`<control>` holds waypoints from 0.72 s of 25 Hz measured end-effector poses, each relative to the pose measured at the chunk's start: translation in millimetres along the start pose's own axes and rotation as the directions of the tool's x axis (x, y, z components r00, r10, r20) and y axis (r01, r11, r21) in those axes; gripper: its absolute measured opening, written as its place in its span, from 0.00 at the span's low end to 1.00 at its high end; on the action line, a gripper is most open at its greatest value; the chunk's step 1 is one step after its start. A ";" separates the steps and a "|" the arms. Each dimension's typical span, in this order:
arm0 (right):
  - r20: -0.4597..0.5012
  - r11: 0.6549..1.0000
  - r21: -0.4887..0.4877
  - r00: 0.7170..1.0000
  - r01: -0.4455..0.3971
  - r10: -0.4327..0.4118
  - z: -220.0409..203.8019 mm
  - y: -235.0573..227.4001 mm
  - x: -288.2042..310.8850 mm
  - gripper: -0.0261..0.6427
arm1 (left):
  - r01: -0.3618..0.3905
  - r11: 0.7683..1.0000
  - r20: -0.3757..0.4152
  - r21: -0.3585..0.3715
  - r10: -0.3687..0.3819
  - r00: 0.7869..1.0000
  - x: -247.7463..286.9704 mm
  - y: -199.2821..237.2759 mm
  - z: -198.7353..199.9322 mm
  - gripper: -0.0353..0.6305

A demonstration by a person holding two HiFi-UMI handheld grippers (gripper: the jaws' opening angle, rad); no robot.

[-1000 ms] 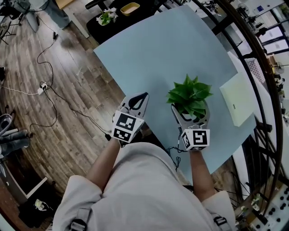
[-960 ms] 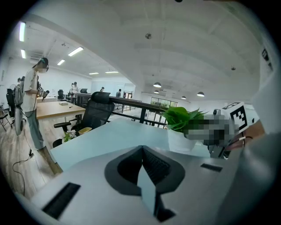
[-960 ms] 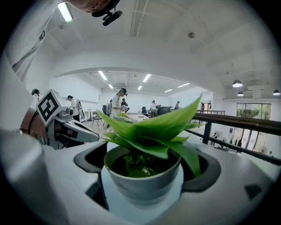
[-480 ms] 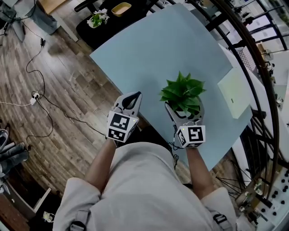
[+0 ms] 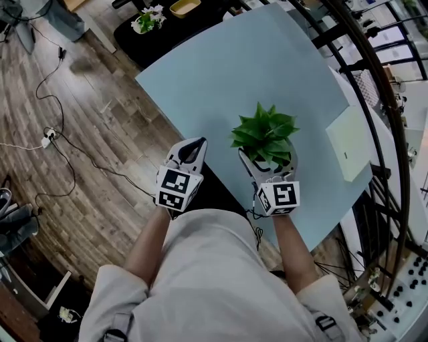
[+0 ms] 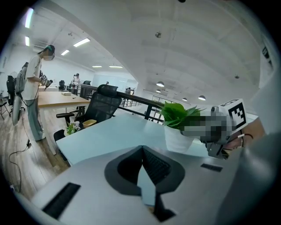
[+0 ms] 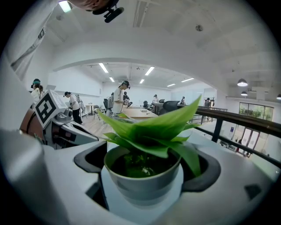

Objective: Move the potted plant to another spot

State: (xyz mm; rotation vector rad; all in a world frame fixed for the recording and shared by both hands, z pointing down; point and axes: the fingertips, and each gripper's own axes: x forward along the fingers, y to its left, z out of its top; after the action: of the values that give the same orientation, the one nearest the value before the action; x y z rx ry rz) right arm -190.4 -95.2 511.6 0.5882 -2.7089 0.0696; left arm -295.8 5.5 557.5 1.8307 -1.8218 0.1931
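Observation:
The potted plant (image 5: 264, 135) has green leaves and a white pot, and stands near the front edge of the pale blue table (image 5: 221, 73). My right gripper (image 5: 269, 162) is shut on the pot, one jaw on each side. In the right gripper view the pot (image 7: 142, 186) fills the gap between the jaws of my right gripper (image 7: 145, 169). I cannot tell whether the pot is touching the table. My left gripper (image 5: 196, 145) is shut and empty at the table's front left edge. Its jaws meet in the left gripper view (image 6: 142, 154), which also shows the plant (image 6: 178, 127).
A pale green pad (image 5: 349, 142) lies on the table to the plant's right. A dark side table with a small plant (image 5: 148, 19) and a yellow bowl (image 5: 185, 7) stands beyond the far corner. A black railing (image 5: 374, 120) runs along the right, and cables (image 5: 50, 137) lie on the wood floor.
The right gripper and the plant have shifted a little to the left, away from the pale green pad. The left gripper stays shut near the table edge.

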 end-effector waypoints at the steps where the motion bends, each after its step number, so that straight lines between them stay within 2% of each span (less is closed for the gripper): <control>1: -0.003 1.000 0.001 1.000 -0.008 0.008 -0.8 -0.1 5.5 0.82 | -0.009 1.000 -0.004 -0.003 0.009 1.000 0.7 3.6 -0.1 0.07; 6: -0.020 0.999 -0.015 0.999 -0.047 0.046 -8.8 0.2 34.8 0.82 | -0.049 0.999 -0.031 -0.021 0.048 0.998 7.4 22.1 -4.3 0.07; 18: -0.033 0.994 0.040 0.994 -0.103 0.104 -30.8 -10.3 102.2 0.82 | -0.142 0.989 -0.115 -0.039 0.137 0.984 13.7 54.6 -22.3 0.07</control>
State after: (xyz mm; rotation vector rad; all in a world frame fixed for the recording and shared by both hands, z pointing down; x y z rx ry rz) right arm -262.1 -140.8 577.0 0.4525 -2.7083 0.1576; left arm -341.2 7.3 597.5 1.6279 -1.8609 0.2959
